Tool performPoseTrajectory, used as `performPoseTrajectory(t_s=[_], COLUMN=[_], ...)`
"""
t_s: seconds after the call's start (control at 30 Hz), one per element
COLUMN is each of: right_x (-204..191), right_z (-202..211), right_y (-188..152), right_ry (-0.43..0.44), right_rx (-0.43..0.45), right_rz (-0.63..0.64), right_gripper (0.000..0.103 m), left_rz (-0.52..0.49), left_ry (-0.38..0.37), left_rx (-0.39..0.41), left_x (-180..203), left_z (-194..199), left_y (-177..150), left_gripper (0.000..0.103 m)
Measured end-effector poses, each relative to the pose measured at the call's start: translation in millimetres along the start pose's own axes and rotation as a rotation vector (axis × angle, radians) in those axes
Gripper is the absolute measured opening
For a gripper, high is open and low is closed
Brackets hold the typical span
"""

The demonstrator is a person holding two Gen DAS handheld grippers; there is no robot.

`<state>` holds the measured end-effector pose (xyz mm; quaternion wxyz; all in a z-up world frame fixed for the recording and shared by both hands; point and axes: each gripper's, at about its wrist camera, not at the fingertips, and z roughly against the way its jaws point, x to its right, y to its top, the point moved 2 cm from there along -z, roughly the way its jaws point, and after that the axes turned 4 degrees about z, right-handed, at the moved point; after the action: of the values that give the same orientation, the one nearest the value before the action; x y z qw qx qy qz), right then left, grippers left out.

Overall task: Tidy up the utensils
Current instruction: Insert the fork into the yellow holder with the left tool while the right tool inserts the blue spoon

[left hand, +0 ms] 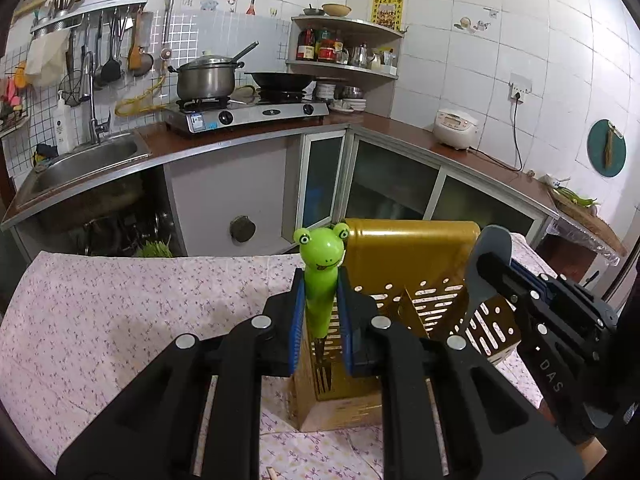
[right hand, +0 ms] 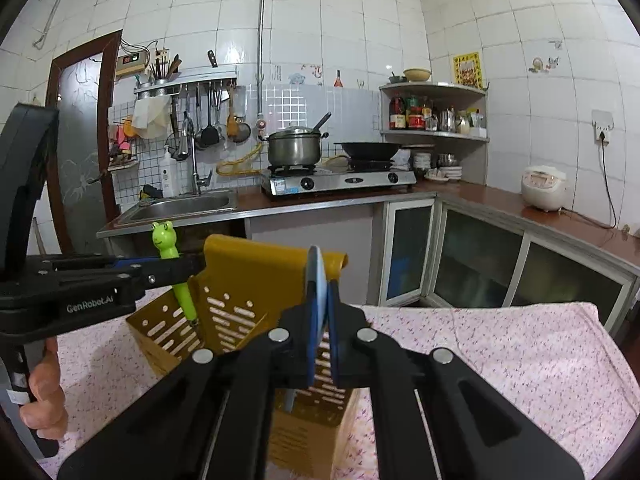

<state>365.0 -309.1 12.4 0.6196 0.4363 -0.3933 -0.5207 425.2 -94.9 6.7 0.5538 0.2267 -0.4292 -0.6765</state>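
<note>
Tiled kitchen walls, a steel sink (right hand: 184,202) and a two-burner gas stove (right hand: 340,184) form the background; in front of them a floral tablecloth (left hand: 120,320) carries the landmark, a golden perforated utensil holder (left hand: 412,276) with two compartments side by side

Left gripper (left hand: 320,332): narrowly parted jaws are clamped on the green frog-handled fork (left hand: 320,280), held upright by the lower part of its plastic handle, the frog head rising above the pads. Its metal end is seen already inside the holder's left compartment, through the slots; the tines themselves cannot be made out clearly. A hand (right hand: 44,392) is seen on this gripper's grip, left of the holder

Right gripper (right hand: 320,320): jaws almost fully closed on a flat grey-blue utensil handle (right hand: 316,292), held edge-on and upright, its lower end reaching down into the holder's right compartment; what kind of utensil it is cannot be told

Handling, as judged: both utensils appear light and rigid; the glossy plastic frog handle is likely slippery, so a grip on the straight shaft below the head is preferred over the rounded head. The thin flat handle is best pinched across its broad faces, as shown. The holder looks light and free-standing, so it may tip or slide if a utensil is pressed against its wall; a straight descent before release is advisable
</note>
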Motion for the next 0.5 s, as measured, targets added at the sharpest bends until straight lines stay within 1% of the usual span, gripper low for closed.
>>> performPoseTrajectory(t_s=[0.1,0.23,0.3,0.4,0.47,0.5], right_x=[0.5,1.0,3.2,6.0,9.5,11.2], right_z=[2.4,9.8,13.5,18.0,21.1,23.0], right_y=[-4.3,-7.6,-8.4,-9.1,-9.3,-8.7], right_ry=[0.024,0.023,0.030,0.021,0.031,0.035], right_rx=[-0.026,-0.037,-0.045,-0.060,-0.078,-0.085], right_rz=[-0.011,-0.016,-0.033,-0.045,-0.074,-0.089], right_gripper=[0.005,0.007,0.008,0.008,0.009,0.009], left_rz=[0.003,0.038,0.042,0.043,0.053,0.065], left_ry=[-0.009,-0.030,-0.019,-0.004,-0.001,-0.005], left_rx=[-0.012,-0.031,-0.019,-0.022,-0.029,-0.031], left_x=[-0.3,-2.4,-3.9,-4.4,-7.0,-9.5], left_z=[5.3,14.8,25.0,35.4,43.4,47.9], left_y=[-2.7,-2.7,-3.4,-4.4,-3.3,-2.3], left_gripper=[0.015,0.015,0.016,0.019,0.019,0.021])
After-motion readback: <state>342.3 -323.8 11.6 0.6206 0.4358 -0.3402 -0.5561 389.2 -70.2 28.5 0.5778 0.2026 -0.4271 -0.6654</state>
